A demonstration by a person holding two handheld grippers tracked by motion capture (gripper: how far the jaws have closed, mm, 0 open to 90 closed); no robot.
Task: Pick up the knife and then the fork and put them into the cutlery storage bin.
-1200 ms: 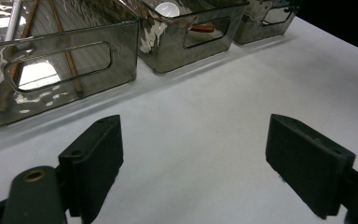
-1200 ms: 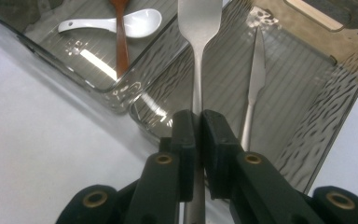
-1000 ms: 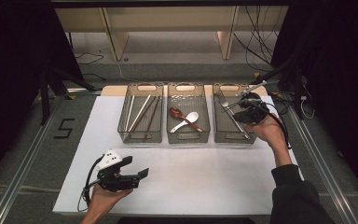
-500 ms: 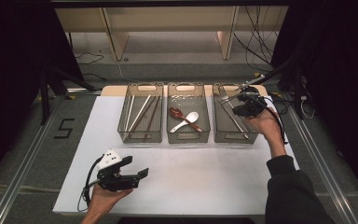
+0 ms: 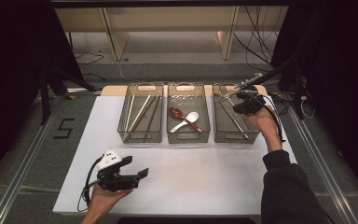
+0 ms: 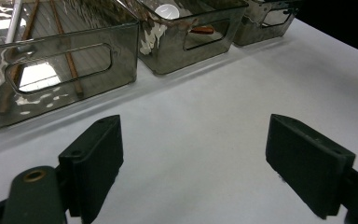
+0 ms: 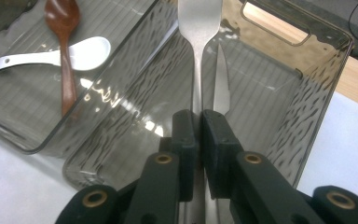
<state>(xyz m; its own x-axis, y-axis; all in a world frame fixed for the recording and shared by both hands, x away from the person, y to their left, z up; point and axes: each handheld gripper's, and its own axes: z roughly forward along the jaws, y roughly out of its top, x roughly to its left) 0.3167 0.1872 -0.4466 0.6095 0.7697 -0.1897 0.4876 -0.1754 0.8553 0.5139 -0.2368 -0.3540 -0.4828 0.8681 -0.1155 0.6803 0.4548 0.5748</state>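
Right claw (image 7: pixel 195 122) pinching fork (image 7: pixel 198 28) thinly above bin (image 7: pixel 279 93); could slip, clattering onto knife (image 7: pixel 221 79) below. Left claw (image 6: pixel 193 163) spread, idle.

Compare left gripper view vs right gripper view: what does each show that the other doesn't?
Left gripper view: open tongs over the white table, and the left bin with chopsticks. Right gripper view: tongs shut on a metal fork, held above the right bin, where a knife lies. Both: the middle bin with the white spoon and brown spoon.
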